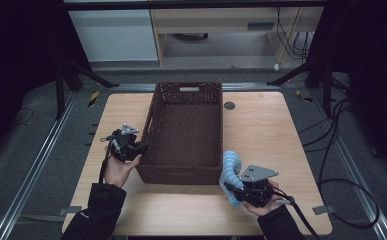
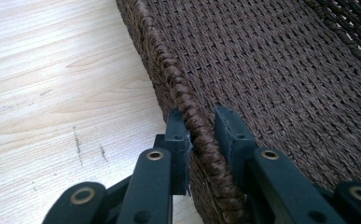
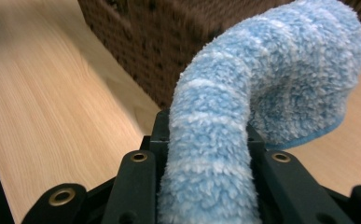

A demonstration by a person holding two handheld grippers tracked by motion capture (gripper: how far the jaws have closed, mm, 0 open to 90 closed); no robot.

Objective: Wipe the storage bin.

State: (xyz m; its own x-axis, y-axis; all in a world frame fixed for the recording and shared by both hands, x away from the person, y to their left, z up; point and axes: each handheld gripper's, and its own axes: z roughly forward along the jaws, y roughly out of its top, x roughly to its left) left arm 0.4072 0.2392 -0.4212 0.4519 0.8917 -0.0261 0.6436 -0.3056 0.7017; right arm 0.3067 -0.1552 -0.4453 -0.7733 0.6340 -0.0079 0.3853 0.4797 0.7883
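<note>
So on my left side, I've got the left gripper [image 1: 140, 148] parked at the basket [image 1: 153, 125], about halfway to two-thirds down its left wall, toward the near left part of the bench [image 1: 261, 130]. In the left gripper view the two black jaws straddle the braided rim [image 2: 187, 112] of that wall, one jaw outside over the wood, one inside over the woven floor, and they're pinched in on the rim. The outer pad sits right against the braid; the inner one looks like it's touching too, though there may be a sliver of gap, hard to say.

The basket itself is dark brown wicker, rectangular, sitting in the middle of the bench with its long sides running away from me. Its far end nearly reaches the far edge, and its near wall stops well short of the near edge. There's a small dark round grommet [image 1: 229, 105] in the bench top just right of the basket's far right corner.

Over on the right, my right gripper [image 1: 235, 189] hangs near the near right corner of the basket, just outside it. Its jaws are clamped on a fluffy light blue striped sock [image 3: 243, 112], which sticks up from between them and curls over at the top. In the high view the sock [image 1: 230, 172] stands just beside the basket's near right corner.
</note>
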